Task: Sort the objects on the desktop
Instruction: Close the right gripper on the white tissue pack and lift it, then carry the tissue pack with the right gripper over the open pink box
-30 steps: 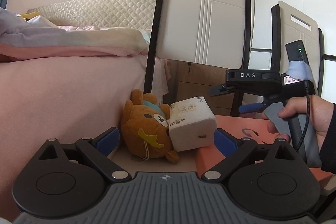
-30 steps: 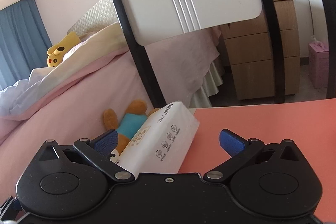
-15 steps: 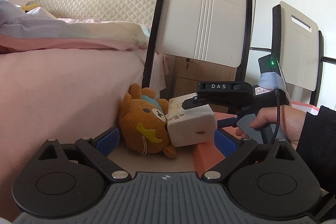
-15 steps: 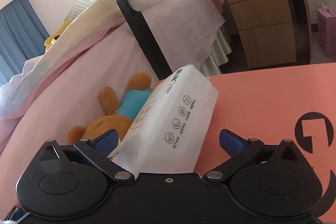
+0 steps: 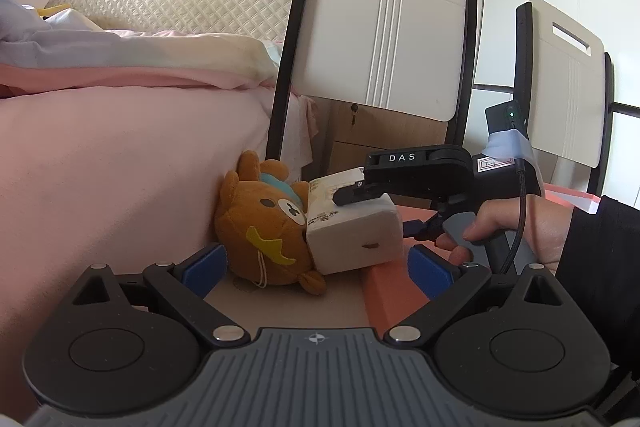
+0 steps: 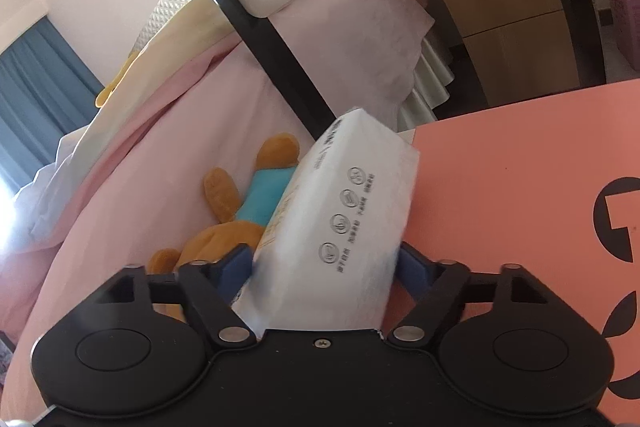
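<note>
A white tissue pack (image 5: 356,239) lies tilted, one end on the brown plush bear (image 5: 264,223) and the other on the orange box (image 5: 392,291). My right gripper (image 5: 380,213), held by a hand (image 5: 516,227), reaches in from the right with its jaws around the pack. In the right wrist view the tissue pack (image 6: 344,211) fills the gap of the right gripper (image 6: 324,263). Its jaws are closing and both blue pads (image 6: 236,265) touch the pack's sides. The bear (image 6: 244,203) lies left of it. My left gripper (image 5: 316,267) stands open just short of the bear and pack, gripping nothing.
A pink-covered bed (image 5: 120,155) rises on the left, right behind the bear. Two white chairs (image 5: 384,39) with black frames stand behind, with a wooden drawer cabinet (image 6: 512,11) beyond. The orange box's lid (image 6: 520,187) spreads out to the right.
The right gripper came in from the right and sank over the tissue pack, and its jaws narrowed onto the pack's sides. The left gripper stayed put and open.
</note>
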{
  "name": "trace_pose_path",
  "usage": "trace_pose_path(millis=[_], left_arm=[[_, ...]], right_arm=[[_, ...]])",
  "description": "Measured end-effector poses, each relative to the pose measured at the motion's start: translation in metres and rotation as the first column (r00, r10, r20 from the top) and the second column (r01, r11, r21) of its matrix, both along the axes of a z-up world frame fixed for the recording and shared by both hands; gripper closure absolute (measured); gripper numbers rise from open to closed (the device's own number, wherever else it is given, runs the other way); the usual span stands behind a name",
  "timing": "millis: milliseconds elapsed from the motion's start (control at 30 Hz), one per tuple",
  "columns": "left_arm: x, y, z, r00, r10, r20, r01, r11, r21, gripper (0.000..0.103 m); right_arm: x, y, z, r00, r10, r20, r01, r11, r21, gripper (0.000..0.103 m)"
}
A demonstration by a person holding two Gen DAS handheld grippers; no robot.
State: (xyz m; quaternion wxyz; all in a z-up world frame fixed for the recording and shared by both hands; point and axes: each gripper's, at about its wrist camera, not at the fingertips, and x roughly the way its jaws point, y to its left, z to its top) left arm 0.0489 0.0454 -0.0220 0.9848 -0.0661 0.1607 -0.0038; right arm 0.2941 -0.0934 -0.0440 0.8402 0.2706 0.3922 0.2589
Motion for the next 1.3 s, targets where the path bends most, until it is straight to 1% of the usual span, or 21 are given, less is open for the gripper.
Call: trace_pose_path(millis=[67,133,200,467,667,733,833,867,933,1033,1200,1300], left_arm=[[0.000,-0.001,0.000,1.000,0.002,-0.002,-0.002,1.000,-0.002,0.005],[0.000,-0.001,0.000,1.000,0.003,-0.004,-0.003,1.000,-0.004,0.005],[0.000,-0.001,0.000,1.000,0.002,-0.003,-0.003,1.000,-0.005,0.005],[-0.001,-0.002,-0.001,1.000,0.001,-0.005,-0.001,1.000,-0.006,0.005],[-0.001,-0.004,-0.001,1.000,-0.001,-0.009,0.001,1.000,0.003,0.005],[-0.001,-0.006,-0.001,1.000,-0.002,-0.010,0.002,1.000,0.007,0.005],[-0.001,-0.007,-0.002,1.000,-0.004,-0.012,0.004,1.000,0.012,0.005],[-0.001,-0.007,-0.002,1.000,-0.005,-0.012,0.005,1.000,0.013,0.005],[-0.001,-0.009,-0.003,1.000,-0.006,-0.014,0.006,1.000,0.016,0.005],[0.000,-0.010,-0.004,1.000,-0.010,-0.020,0.010,1.000,0.021,0.004],[0.002,-0.010,-0.006,1.000,-0.006,-0.031,0.006,1.000,0.017,0.005],[0.003,-0.013,-0.006,0.999,-0.005,-0.032,0.006,0.999,0.034,0.004]], right_arm=[[-0.001,-0.006,0.000,1.000,-0.015,-0.005,0.015,0.999,0.039,0.041],[-0.003,-0.012,0.002,1.000,-0.026,0.001,0.026,0.997,0.077,0.046],[-0.005,-0.015,0.007,1.000,-0.024,0.018,0.023,0.995,0.092,0.049],[-0.018,-0.017,0.031,0.994,-0.005,0.108,0.001,0.999,0.042,0.052],[-0.028,-0.034,0.051,0.987,-0.020,0.162,0.021,1.000,-0.001,0.052],[-0.032,-0.045,0.059,0.982,-0.034,0.186,0.041,0.999,-0.034,0.051],[-0.041,-0.058,0.075,0.970,-0.031,0.242,0.066,0.988,-0.140,0.051],[-0.045,-0.061,0.081,0.965,-0.022,0.261,0.075,0.978,-0.196,0.051],[-0.054,-0.065,0.092,0.954,0.007,0.300,0.091,0.946,-0.311,0.051],[-0.065,-0.071,0.100,0.948,0.050,0.315,0.095,0.899,-0.428,0.051],[-0.075,-0.075,0.093,0.951,0.086,0.297,0.082,0.856,-0.510,0.051],[-0.080,-0.073,0.084,0.953,0.106,0.282,0.064,0.844,-0.533,0.049]])
